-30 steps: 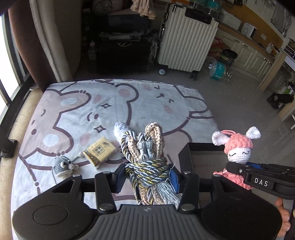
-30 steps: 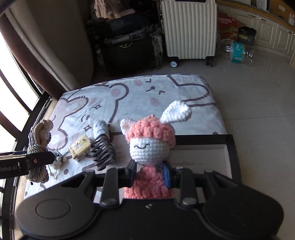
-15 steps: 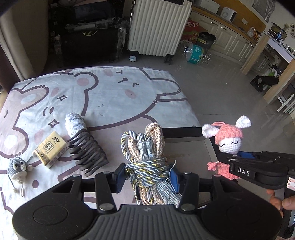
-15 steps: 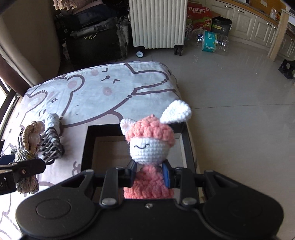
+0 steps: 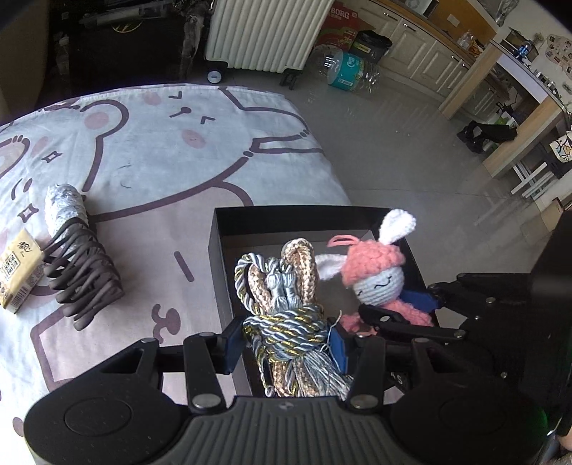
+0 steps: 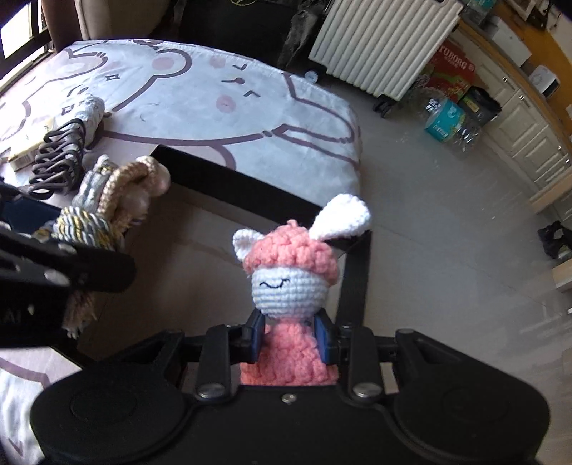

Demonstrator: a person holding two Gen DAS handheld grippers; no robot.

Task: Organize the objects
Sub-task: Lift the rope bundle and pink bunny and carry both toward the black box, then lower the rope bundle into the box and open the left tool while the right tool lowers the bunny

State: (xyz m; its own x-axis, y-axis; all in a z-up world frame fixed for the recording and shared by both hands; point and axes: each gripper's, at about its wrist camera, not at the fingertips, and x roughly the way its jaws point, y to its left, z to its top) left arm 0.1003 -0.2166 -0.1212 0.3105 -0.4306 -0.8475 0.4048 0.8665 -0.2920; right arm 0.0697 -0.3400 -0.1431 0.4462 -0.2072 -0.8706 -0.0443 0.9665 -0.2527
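Note:
My left gripper (image 5: 286, 343) is shut on a bundle of braided rope (image 5: 286, 304) in grey, gold and tan, held over the black open box (image 5: 228, 229). My right gripper (image 6: 287, 339) is shut on a pink crocheted bunny (image 6: 289, 272) with white ears, also held over the box (image 6: 221, 186). The bunny shows in the left wrist view (image 5: 375, 275) just right of the rope. The rope shows in the right wrist view (image 6: 107, 200) at the left.
The box sits at the right edge of a bear-print cloth (image 5: 150, 143). On the cloth lie a dark coiled cord with a foil-wrapped roll (image 5: 75, 257) and a yellow packet (image 5: 18, 272). Bare floor (image 5: 411, 161), a white suitcase (image 5: 264, 32) and cabinets lie beyond.
Both grippers have moved right and forward with their loads and now hang over the black box, close together. The small grey mouse toy has left the view.

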